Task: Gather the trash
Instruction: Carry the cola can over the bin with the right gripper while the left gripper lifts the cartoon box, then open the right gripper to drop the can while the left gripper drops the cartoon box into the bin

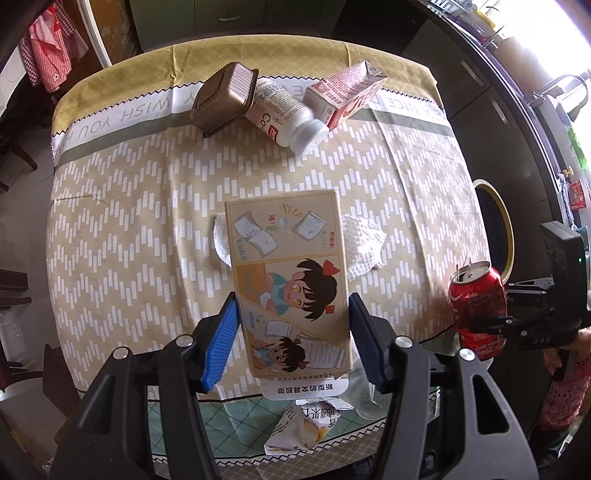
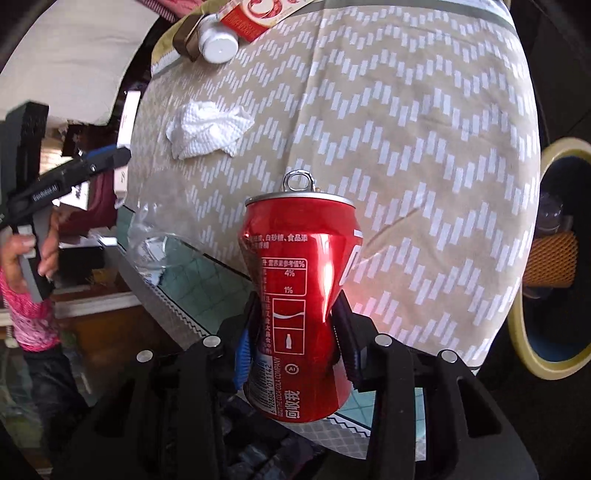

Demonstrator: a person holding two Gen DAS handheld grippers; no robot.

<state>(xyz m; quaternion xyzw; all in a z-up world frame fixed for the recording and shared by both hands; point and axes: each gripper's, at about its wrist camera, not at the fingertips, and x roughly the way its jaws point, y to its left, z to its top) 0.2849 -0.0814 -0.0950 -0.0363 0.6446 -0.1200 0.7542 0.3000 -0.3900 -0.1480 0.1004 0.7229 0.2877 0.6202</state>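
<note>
Left tongs (image 1: 291,339) clamp a cartoon box (image 1: 290,280) above the worktop (image 1: 129,221). Right tongs (image 2: 295,347) squeeze a dented red can (image 2: 295,295) near the bin (image 2: 546,306) beside it.

small cluttered room around a cloth-covered table, strong daylight from one side

beige tablecloth with white zigzag dashes (image 1: 122,229), olive-yellow border and a grey band of lettering at the far edge, teal checked hem at the near edge. dark green cabinet fronts (image 1: 236,18) behind the table. red-and-white checked garment (image 1: 51,59) hanging at upper left, beside a white curved frame. dark wooden chair parts (image 1: 14,288) along the left. glare from a bright window (image 1: 546,33) at upper right, above a dark counter edge (image 1: 517,122). round yellow-rimmed bin opening (image 2: 532,332) low beside the table.
</note>
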